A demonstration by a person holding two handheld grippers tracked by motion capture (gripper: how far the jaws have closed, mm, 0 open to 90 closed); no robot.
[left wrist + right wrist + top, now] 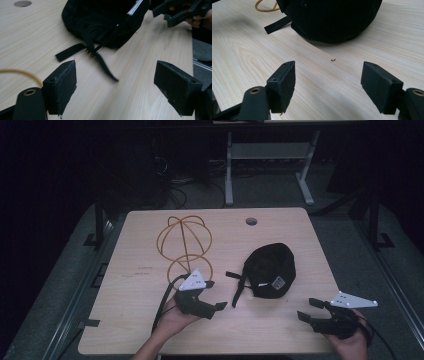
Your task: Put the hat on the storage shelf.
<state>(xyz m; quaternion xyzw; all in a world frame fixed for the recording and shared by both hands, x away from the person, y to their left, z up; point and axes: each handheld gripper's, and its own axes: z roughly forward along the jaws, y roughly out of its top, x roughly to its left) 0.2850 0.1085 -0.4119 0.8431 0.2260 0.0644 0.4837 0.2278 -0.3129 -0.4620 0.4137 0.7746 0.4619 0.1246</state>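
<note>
Mid-surface, right of centre: black cap (272, 269), soft, light, floppy | best hold: rim or loose strap (100, 62) | left tool (216, 295) released, near strap | right tool (311, 309) released, just beside cap | orange wire frame (184, 245) beyond.

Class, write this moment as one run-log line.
left gripper: open, empty, near strap | right gripper: open, empty | black cap: on table, untouched | wire cap stand: beside left gripper
</note>
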